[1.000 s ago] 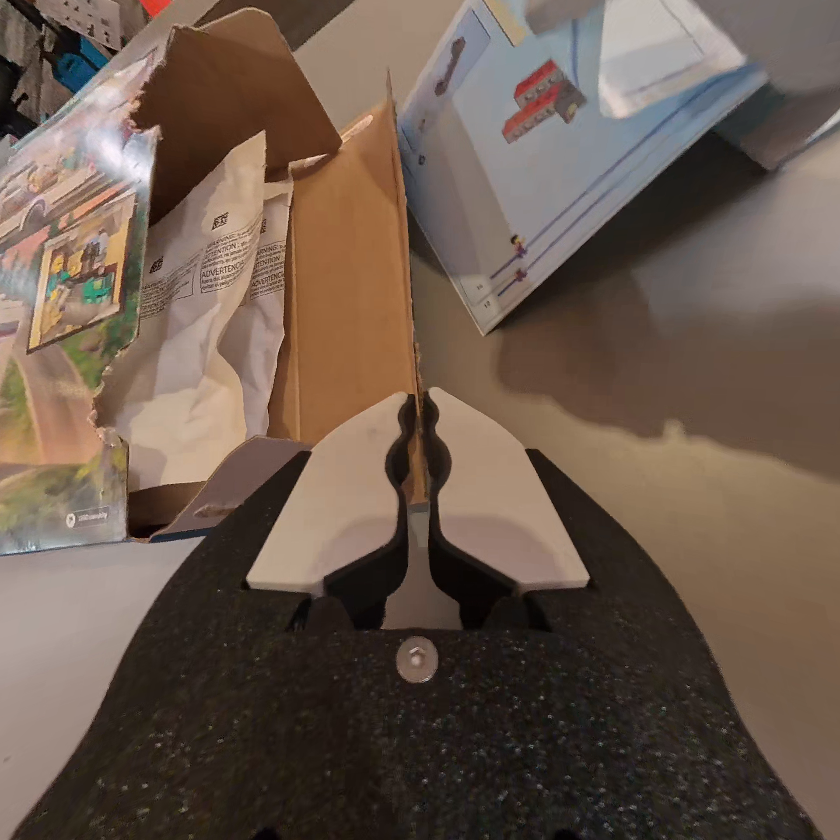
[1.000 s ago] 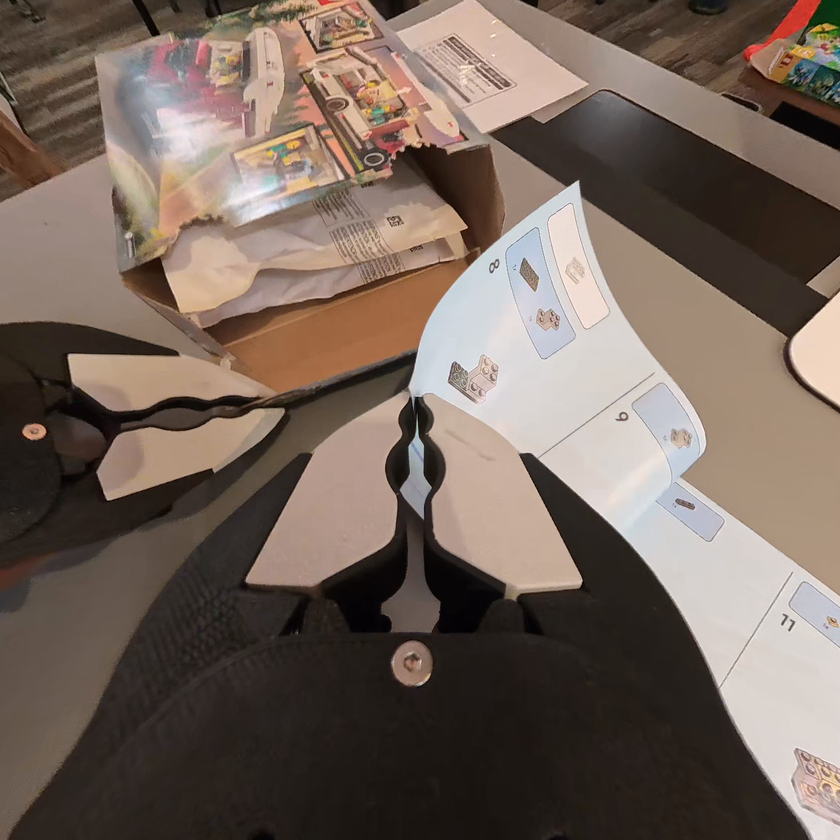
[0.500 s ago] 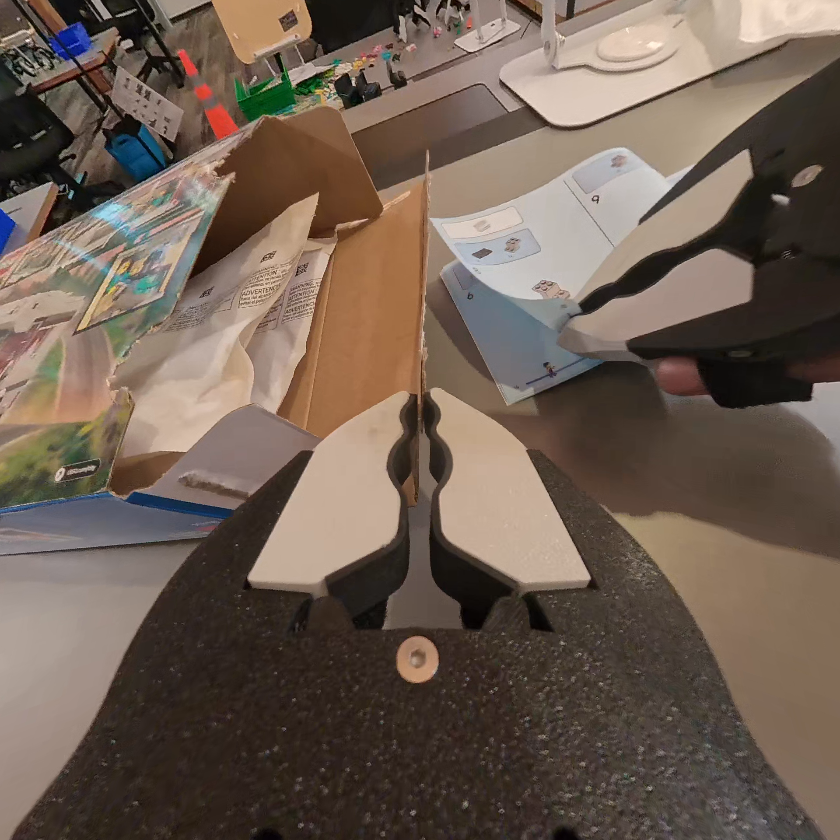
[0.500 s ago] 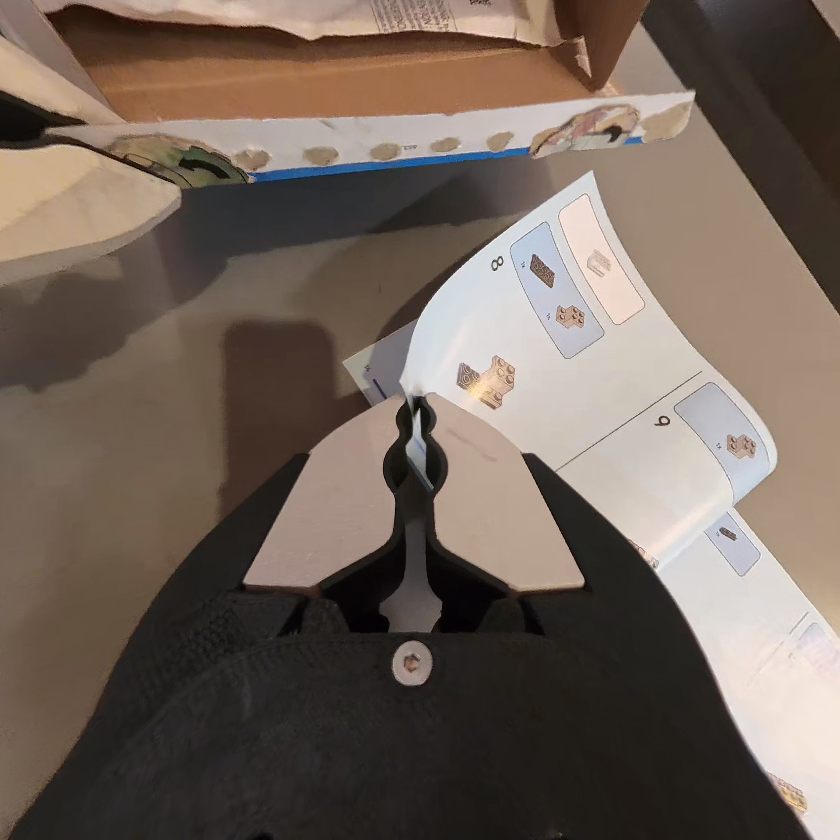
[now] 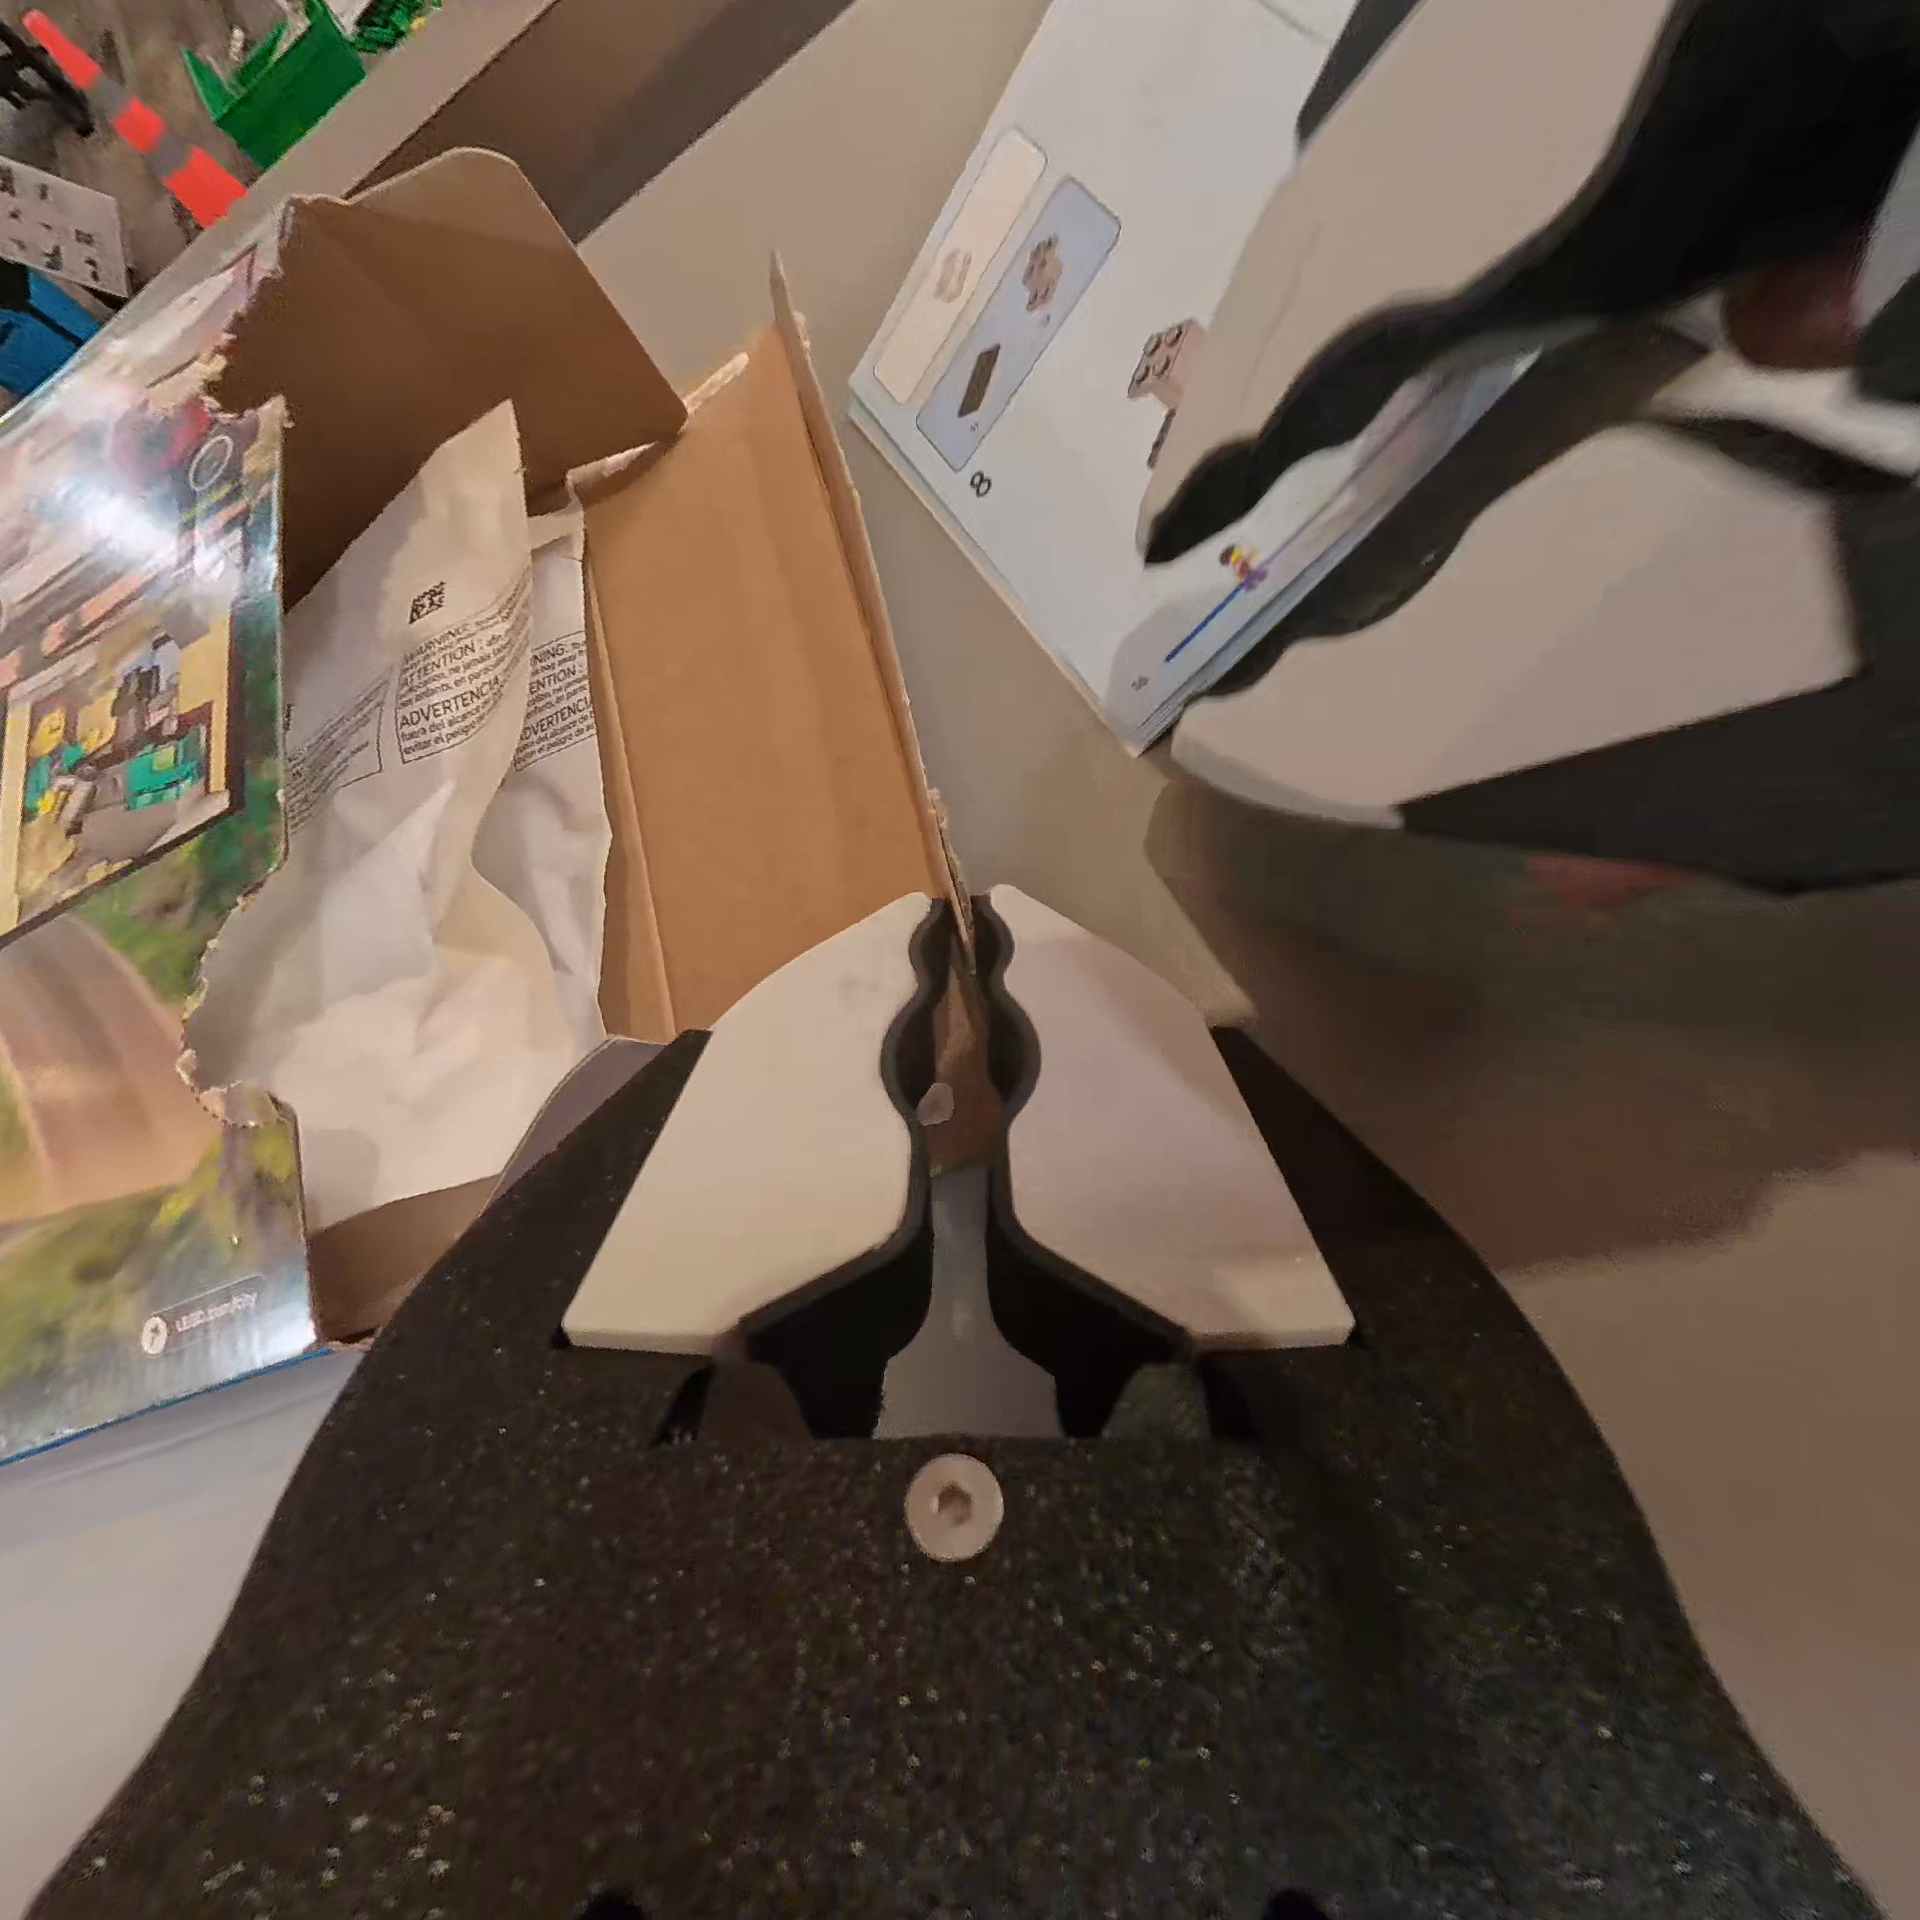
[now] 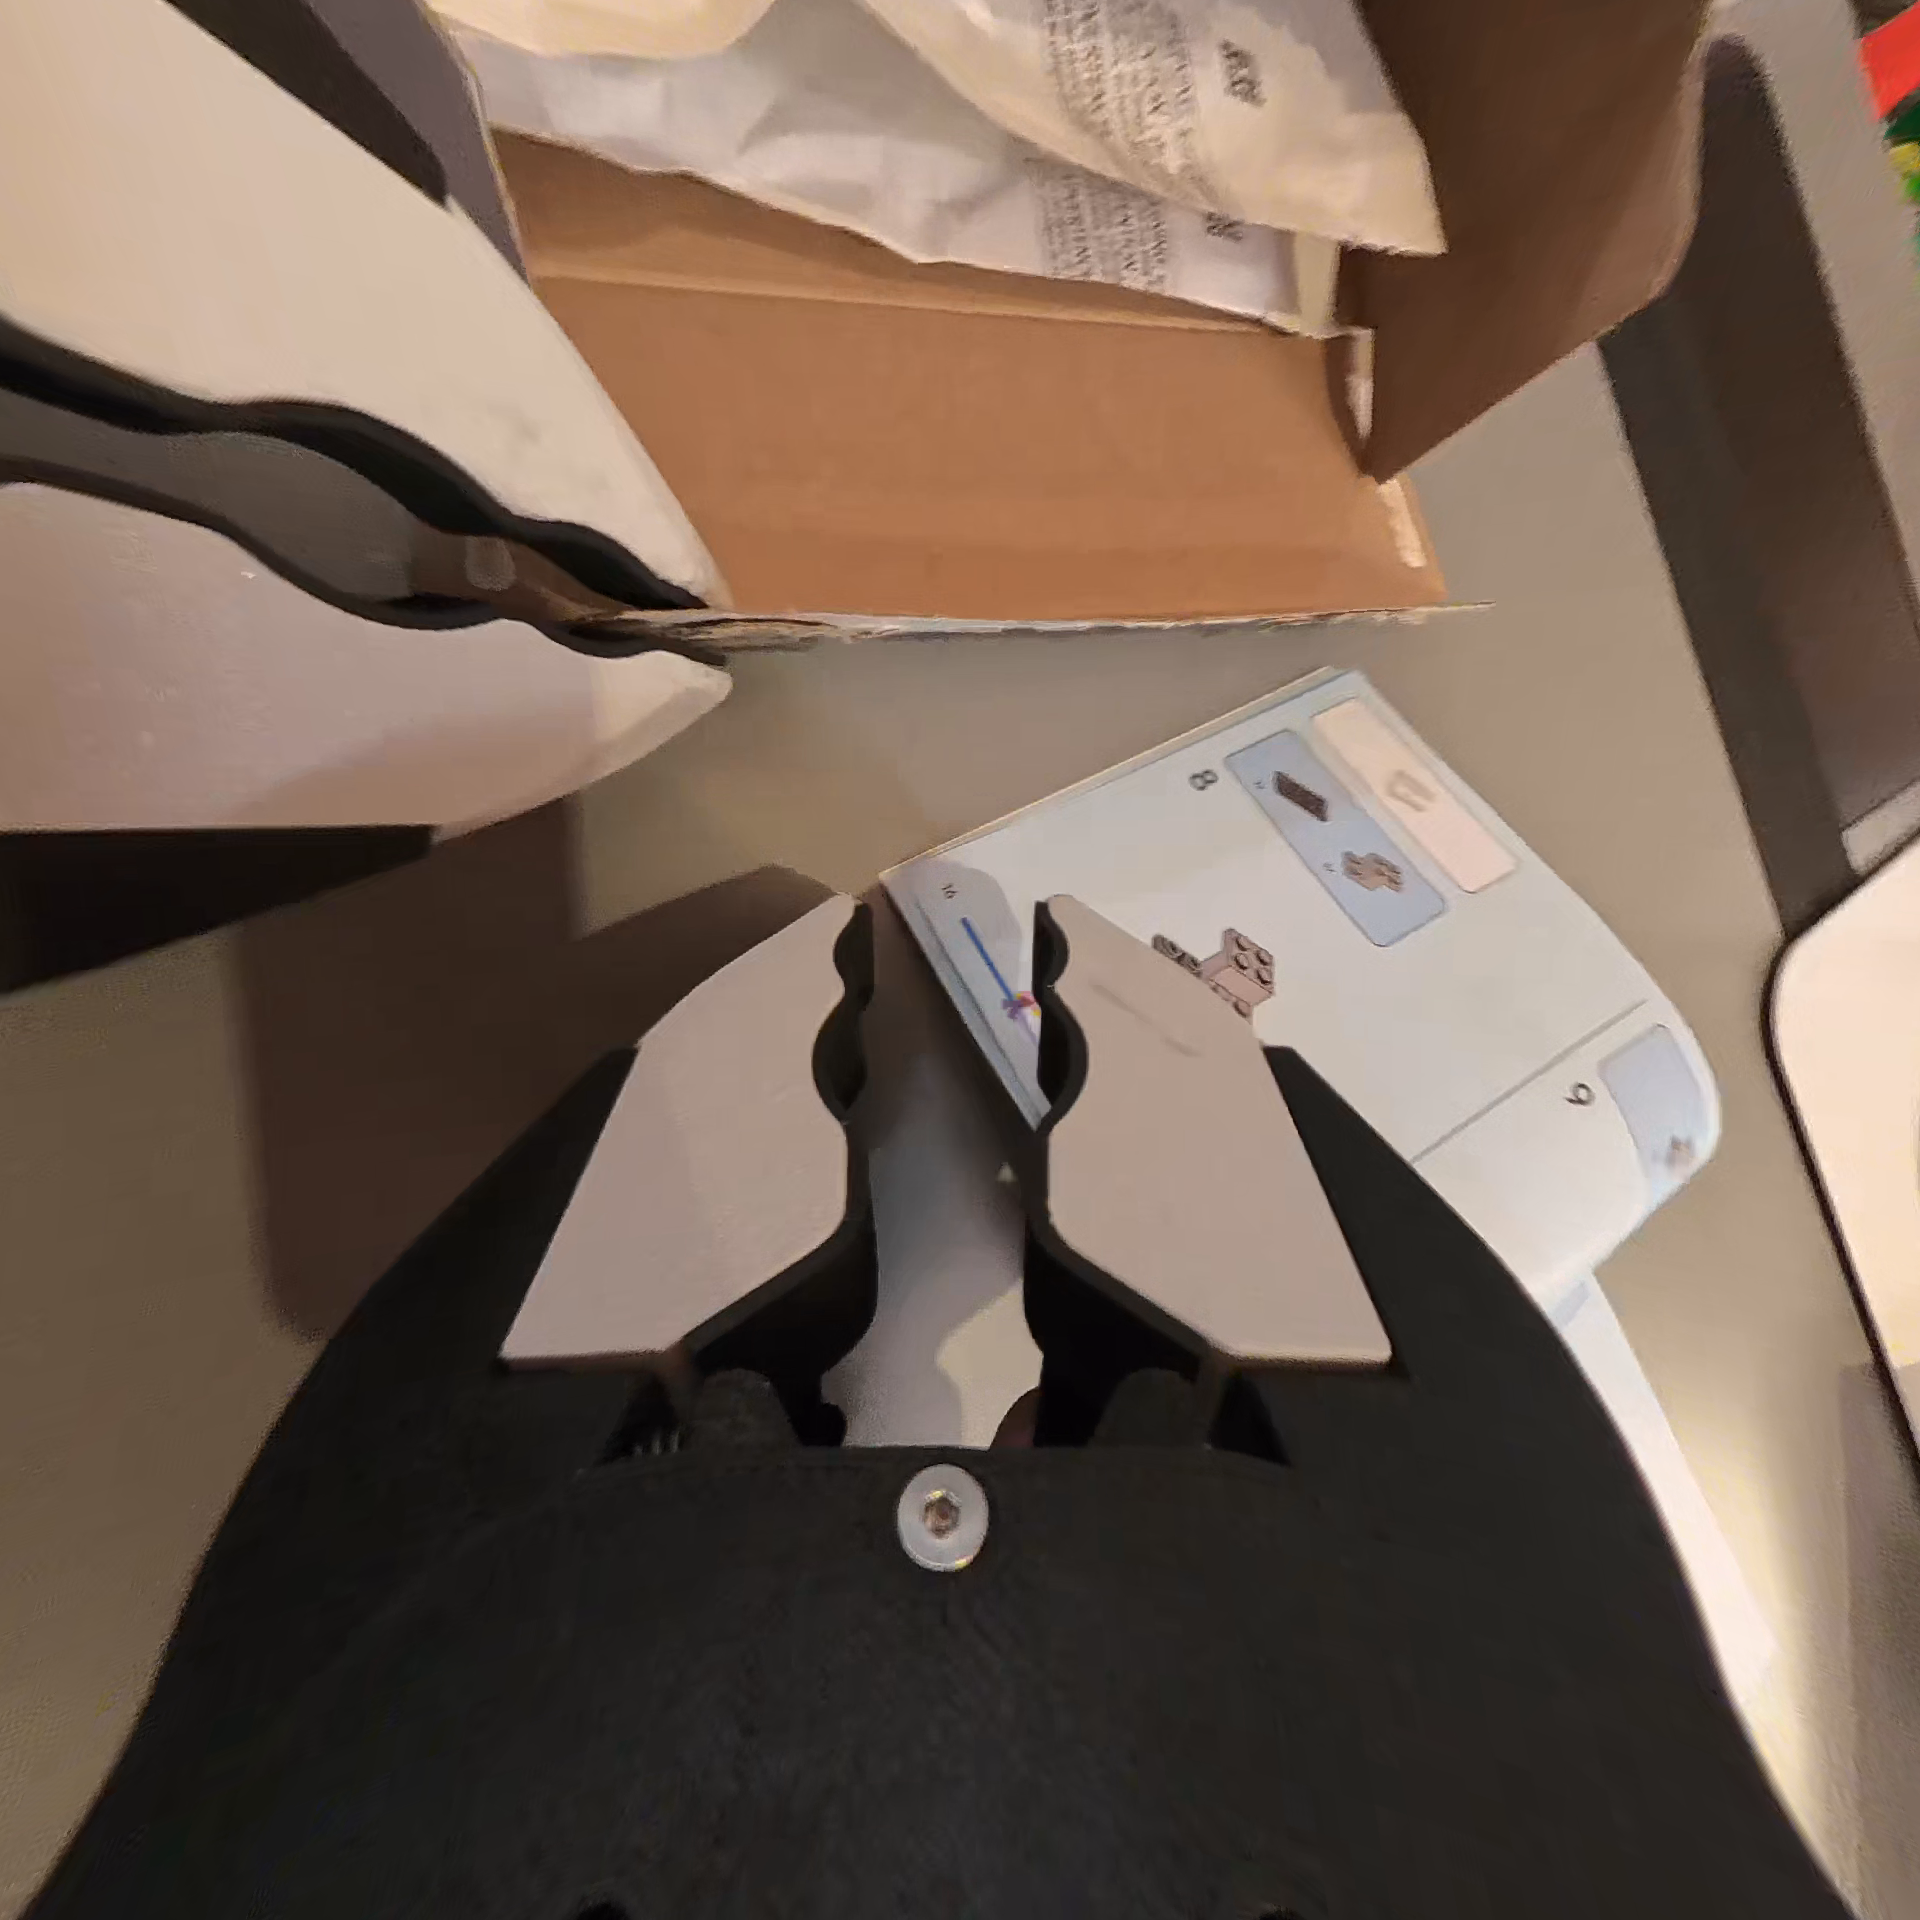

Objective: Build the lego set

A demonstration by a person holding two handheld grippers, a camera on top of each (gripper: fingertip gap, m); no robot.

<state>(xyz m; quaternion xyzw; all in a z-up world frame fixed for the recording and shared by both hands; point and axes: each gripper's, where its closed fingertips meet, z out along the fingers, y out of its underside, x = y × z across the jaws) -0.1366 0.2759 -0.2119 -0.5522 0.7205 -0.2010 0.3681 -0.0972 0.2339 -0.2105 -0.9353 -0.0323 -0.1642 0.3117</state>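
Note:
My left gripper (image 5: 961, 920) is shut on the brown cardboard flap (image 5: 831, 582) of an opened, torn toy box (image 5: 114, 582); the flap's edge runs between both pads. It also shows in the right wrist view (image 6: 707, 629), pinching the flap's edge (image 6: 1039, 621). White paper bags (image 5: 416, 790) lie inside the box. My right gripper (image 6: 951, 920) is open just above a light-blue instruction booklet (image 6: 1351, 997) that lies flat on the grey table (image 6: 312, 1091); its corner sits between the spread pads without being pressed. The right gripper shows blurred in the left wrist view (image 5: 1205, 623) over the booklet (image 5: 1039, 343).
A dark mat (image 6: 1756, 520) lies on the table to the right of the box. A white object's rounded edge (image 6: 1860, 1091) is at the far right. Green and red items (image 5: 270, 94) stand beyond the table at the back left. The left gripper's tips are roughly 6 cm from the right gripper's.
My right gripper held the booklet's page pinched, lowered it to the table beside the box, and has now opened and let it go. My left gripper stays shut on the box flap.

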